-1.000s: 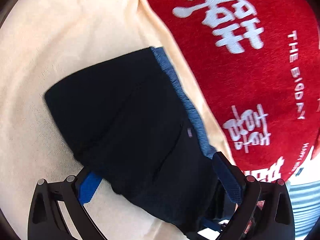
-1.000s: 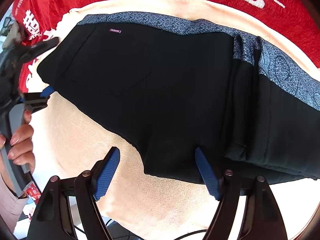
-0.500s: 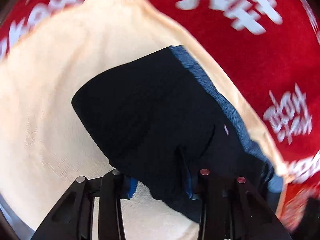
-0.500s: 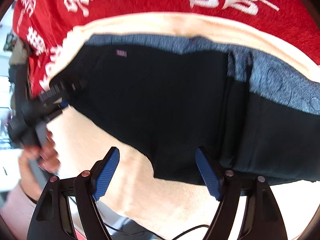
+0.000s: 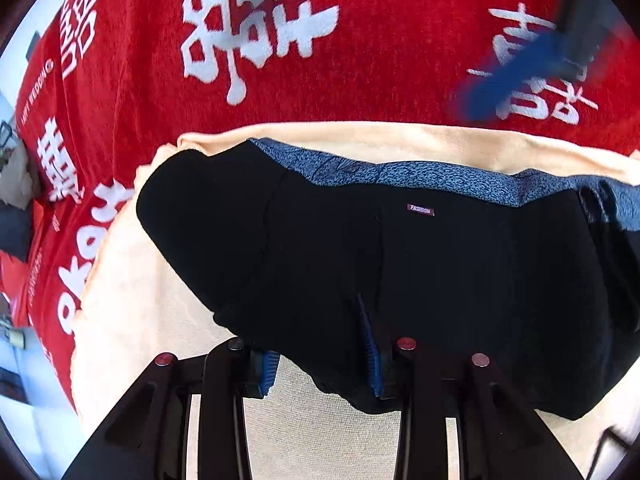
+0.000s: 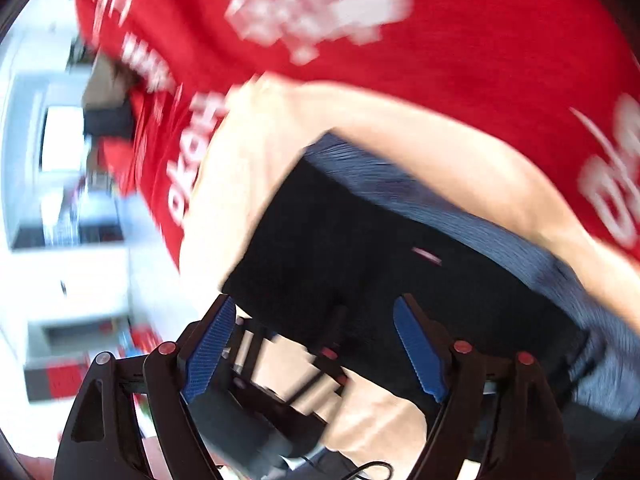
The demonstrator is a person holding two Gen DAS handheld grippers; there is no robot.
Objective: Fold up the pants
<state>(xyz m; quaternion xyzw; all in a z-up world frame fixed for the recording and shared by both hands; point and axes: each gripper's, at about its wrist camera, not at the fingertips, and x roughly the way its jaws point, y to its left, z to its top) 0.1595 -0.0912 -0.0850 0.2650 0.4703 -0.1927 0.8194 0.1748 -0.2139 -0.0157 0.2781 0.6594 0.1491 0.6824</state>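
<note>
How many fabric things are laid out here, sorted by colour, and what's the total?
Black, with a blue-grey patterned waistband: 1, the pants
Cream: 1, the towel under the pants
Red, with white lettering: 1, the cloth under the towel
Total: 3

A red plush cloth with large white characters and lettering (image 5: 380,52) covers the supporting surface, running to its far and left edges. A pale cream towel-like cloth (image 5: 132,280) lies directly on it, filling the near part. Folded black pants with a blue-grey speckled waistband (image 5: 360,248) lie on the cream cloth, the waistband along the far side.
</note>
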